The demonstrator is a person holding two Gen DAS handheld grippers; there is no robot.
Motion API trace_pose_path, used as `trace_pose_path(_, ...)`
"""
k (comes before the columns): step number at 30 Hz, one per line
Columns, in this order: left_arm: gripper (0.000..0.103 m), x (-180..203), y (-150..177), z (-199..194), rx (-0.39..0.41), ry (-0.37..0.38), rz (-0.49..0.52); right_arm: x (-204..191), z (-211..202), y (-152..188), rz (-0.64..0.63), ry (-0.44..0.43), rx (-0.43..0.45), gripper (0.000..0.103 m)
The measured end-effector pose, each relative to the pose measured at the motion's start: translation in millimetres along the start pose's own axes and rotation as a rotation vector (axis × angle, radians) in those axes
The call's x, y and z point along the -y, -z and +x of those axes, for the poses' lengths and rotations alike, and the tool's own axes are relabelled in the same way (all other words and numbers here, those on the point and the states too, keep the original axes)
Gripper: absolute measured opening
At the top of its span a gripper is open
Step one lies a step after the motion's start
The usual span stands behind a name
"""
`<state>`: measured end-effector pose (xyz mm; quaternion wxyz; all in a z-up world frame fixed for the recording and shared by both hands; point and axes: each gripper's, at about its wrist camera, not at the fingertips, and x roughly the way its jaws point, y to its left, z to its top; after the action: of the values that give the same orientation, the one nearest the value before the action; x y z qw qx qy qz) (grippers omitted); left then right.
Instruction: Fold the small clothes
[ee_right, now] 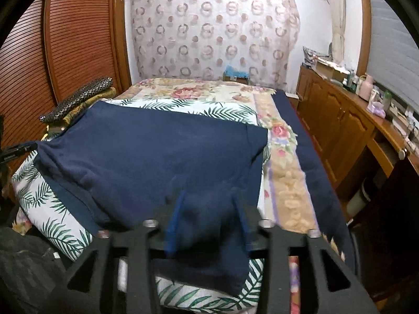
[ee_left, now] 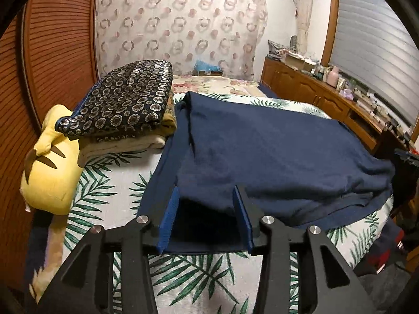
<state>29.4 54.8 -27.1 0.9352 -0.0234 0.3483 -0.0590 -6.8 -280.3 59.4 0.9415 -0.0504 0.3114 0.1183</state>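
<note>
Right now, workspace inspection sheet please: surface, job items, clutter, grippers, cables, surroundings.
Surface: bed with palm-leaf cover.
Job's things: navy garment spread flat, near edge partly folded over.
Clutter: folded blanket stack and yellow plush on the garment's left.
Grippers: left gripper open, fingers straddling the garment's near edge; right gripper open over its near right corner, blurred.
Cables: nothing seen.
Surroundings: louvered wardrobe, patterned curtain, cluttered wooden dresser.
</note>
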Motion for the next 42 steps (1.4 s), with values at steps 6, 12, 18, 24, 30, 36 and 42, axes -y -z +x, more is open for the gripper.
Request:
trace_pose_path(6,0.074,-1,-1,1,0.010,-0.002,0.010,-15,13,-4,-0.012,-0.007,0.045,0.061)
trace_pose_path(12,0.074,-6,0,5,0.000,-0.043,0.010,-29,62,-6,-0.009,-0.081,0.016,0.062)
trace_pose_path(18,0.074,-14,2,6,-0.003,-0.060,-0.005,-35,110,-13,-0.032,-0.122,-0.050,0.062)
trace_pose_path(24,0.074,-20,4,9,-0.013,-0.071,-0.016,-42,138,-20,-0.060,-0.139,-0.116,0.062)
trace_pose_path(30,0.074,-28,4,16,-0.025,-0.080,-0.016,-41,145,-23,-0.079,-0.131,-0.137,0.062)
trace_pose_path(36,0.074,-39,-4,22,-0.029,-0.089,-0.025,-47,151,-25,-0.103,-0.119,-0.135,0.066)
trace_pose_path(42,0.074,-43,-13,25,-0.028,-0.063,-0.034,-51,149,-16,-0.102,-0.125,-0.132,0.068)
